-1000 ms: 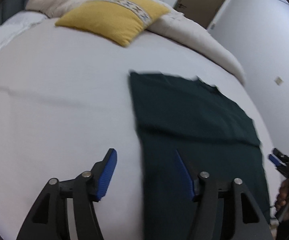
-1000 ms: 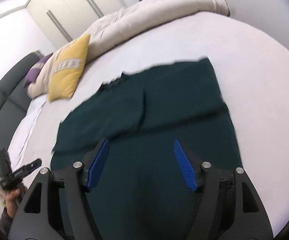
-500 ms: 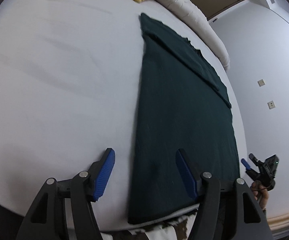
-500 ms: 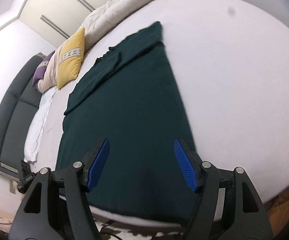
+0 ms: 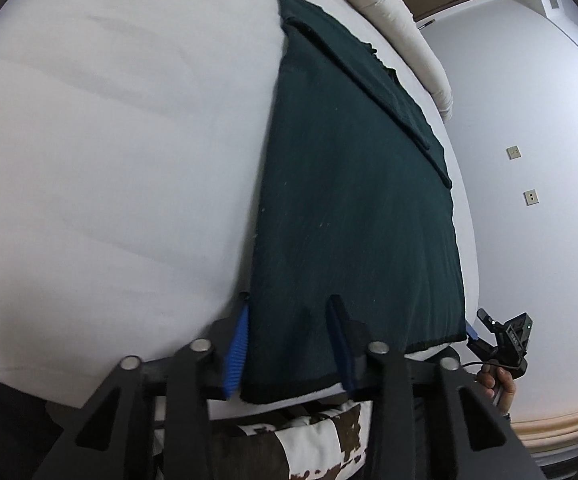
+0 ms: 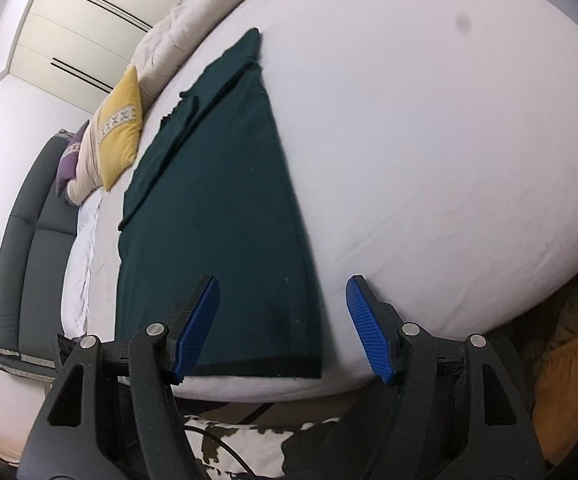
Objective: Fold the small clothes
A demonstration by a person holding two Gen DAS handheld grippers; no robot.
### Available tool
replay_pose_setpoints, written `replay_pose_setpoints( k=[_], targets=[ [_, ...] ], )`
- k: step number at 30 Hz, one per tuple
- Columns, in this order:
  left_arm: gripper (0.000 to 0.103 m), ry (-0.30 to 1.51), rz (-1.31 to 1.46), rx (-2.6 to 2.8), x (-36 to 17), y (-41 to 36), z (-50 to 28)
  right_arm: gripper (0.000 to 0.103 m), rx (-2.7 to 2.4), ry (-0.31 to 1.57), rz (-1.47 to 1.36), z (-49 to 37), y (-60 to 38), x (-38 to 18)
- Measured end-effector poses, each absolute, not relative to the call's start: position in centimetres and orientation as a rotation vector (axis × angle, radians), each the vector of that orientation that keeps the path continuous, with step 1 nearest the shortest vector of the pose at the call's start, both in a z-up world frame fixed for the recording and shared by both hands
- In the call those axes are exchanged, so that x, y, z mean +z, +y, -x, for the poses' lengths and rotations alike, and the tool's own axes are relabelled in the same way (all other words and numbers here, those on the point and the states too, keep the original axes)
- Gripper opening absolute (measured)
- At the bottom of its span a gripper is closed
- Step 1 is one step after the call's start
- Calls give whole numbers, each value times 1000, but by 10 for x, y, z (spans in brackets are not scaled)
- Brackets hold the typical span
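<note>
Only R view: yellow pillow (image 6: 123, 132)

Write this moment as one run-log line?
left gripper: closing around garment corner | right gripper: open over other corner | bed

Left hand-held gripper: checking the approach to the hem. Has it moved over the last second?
Yes. The left hand-held gripper has pulled back from mid-bed to the near edge of the bed, now straddling the green garment hem corner, jaws closing.
</note>
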State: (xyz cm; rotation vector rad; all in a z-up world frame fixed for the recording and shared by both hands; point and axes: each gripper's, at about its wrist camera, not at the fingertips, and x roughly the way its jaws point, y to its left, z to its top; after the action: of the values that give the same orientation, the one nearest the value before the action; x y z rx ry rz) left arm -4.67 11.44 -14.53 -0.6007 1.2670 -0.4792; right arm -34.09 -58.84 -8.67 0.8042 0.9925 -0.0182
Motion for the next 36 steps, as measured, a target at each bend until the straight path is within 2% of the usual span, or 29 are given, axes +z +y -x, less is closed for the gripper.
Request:
replay_pose_setpoints(
  k=[3, 12, 15, 16, 18, 22, 28, 36],
  targets=[
    [25, 1279, 618, -477, -149, 117, 48, 64, -14, 1003, -826, 342, -589, -90],
    [25, 1286, 627, -497, -150, 120, 52, 56, 2, 1064, -840, 340, -586, -94],
    [24, 1286, 612, -501, -148, 118, 52, 48, 16, 1086, -841, 338, -582, -96],
    [15, 1287, 604, -498, -147, 117, 52, 44, 18, 1090, -839, 338, -581, -97],
    [8, 1295, 594, -495, -149, 114, 54, 35, 23, 1098, -833, 337, -579, -98],
    [7, 1279, 580, -496, -147, 113, 58, 8, 20, 1104, -803, 339, -577, -99],
    [6, 1228, 637, -528, -131, 120, 55, 7, 56, 1055, -804, 338, -578, -82],
    [6, 1089, 845, -608, -91, 137, 21, 7, 133, 902, -934, 304, -590, -41]
  ],
)
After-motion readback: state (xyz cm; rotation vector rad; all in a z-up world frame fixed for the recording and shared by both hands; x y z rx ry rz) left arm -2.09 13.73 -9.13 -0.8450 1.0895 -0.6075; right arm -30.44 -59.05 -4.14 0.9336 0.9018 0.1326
